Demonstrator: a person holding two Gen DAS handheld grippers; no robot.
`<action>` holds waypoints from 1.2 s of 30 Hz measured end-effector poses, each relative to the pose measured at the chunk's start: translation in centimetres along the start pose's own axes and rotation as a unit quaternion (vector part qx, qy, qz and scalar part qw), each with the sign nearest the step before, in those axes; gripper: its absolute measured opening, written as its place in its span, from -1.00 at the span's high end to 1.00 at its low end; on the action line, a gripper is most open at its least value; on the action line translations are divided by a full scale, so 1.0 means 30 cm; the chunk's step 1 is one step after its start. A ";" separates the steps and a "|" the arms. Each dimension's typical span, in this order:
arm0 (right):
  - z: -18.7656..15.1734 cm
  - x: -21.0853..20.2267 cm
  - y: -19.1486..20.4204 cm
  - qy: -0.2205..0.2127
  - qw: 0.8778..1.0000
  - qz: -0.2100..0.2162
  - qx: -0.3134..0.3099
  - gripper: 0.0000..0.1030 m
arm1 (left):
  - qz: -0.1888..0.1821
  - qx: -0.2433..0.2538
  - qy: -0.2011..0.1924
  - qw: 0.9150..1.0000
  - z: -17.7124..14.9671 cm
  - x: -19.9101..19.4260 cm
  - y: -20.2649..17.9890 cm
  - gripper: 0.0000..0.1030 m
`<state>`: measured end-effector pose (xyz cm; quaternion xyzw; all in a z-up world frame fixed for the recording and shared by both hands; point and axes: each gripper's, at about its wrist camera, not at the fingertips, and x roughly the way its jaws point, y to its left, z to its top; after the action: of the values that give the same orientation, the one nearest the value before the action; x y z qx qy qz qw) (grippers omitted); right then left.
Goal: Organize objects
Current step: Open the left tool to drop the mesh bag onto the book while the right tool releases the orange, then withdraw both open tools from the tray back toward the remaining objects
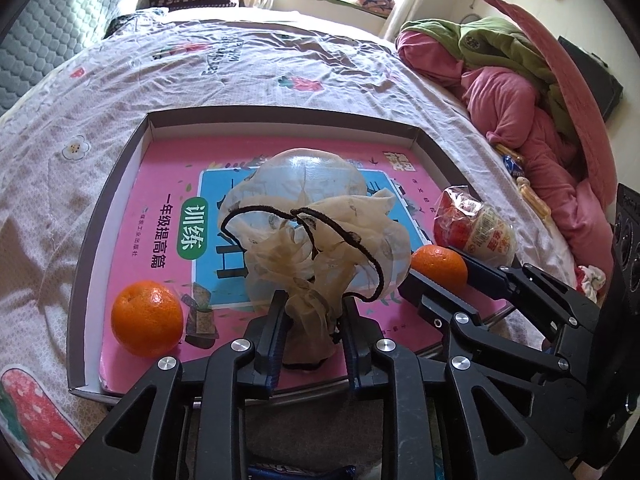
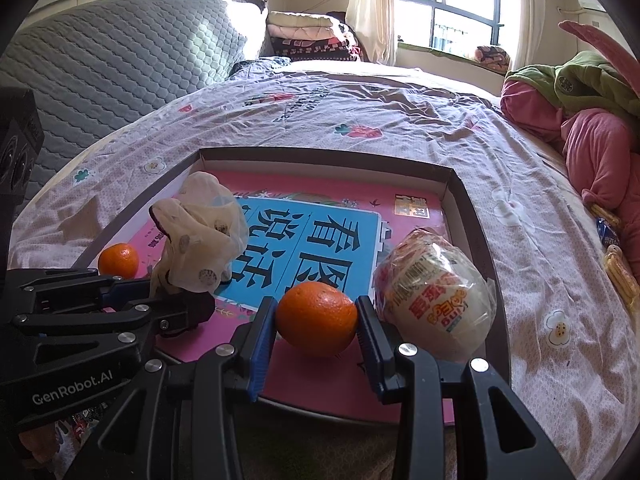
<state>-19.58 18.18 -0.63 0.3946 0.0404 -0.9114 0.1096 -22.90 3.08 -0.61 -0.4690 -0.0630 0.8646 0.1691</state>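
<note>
A shallow dark-rimmed box (image 1: 280, 114) lies on the bed with a pink book (image 1: 160, 184) inside it. On the book stands a beige gauze drawstring bag (image 1: 320, 216) with a black cord. My left gripper (image 1: 313, 300) straddles the bag's gathered neck with its jaws slightly apart, so it is open. My right gripper (image 2: 315, 304) is shut on an orange (image 2: 316, 324) just over the book's near edge. A second orange (image 1: 147, 318) rests at the box's near left. A wrapped cup of instant noodles (image 2: 436, 304) lies on its side right of the held orange.
The box sits on a flowered bedcover (image 2: 360, 120). A heap of pink and green clothes (image 1: 520, 100) and some snack packets (image 1: 532, 196) lie at the bed's right edge. A grey padded headboard (image 2: 120, 48) and folded blankets (image 2: 308, 36) stand beyond.
</note>
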 end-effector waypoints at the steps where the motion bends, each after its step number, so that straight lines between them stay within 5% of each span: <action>1: 0.000 0.000 0.001 0.000 1.000 0.000 0.000 0.23 | -0.001 0.001 0.001 1.000 0.001 -0.001 0.000 0.48; 8: 0.001 -0.002 0.001 0.003 1.000 0.000 0.000 0.23 | -0.007 -0.005 0.008 1.000 0.007 -0.007 0.022 0.11; 23: 0.001 -0.011 -0.016 0.007 1.000 -0.004 0.005 0.10 | -0.017 -0.004 0.003 1.000 0.012 -0.025 0.027 -0.29; 36: -0.002 -0.026 -0.026 0.013 1.000 -0.011 -0.001 0.00 | -0.027 0.010 -0.007 1.000 -0.003 -0.056 -0.001 -0.37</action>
<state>-19.21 19.07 -0.11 0.4063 0.0470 -0.9071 0.0994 -21.98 2.51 0.67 -0.4592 -0.0682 0.8636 0.1965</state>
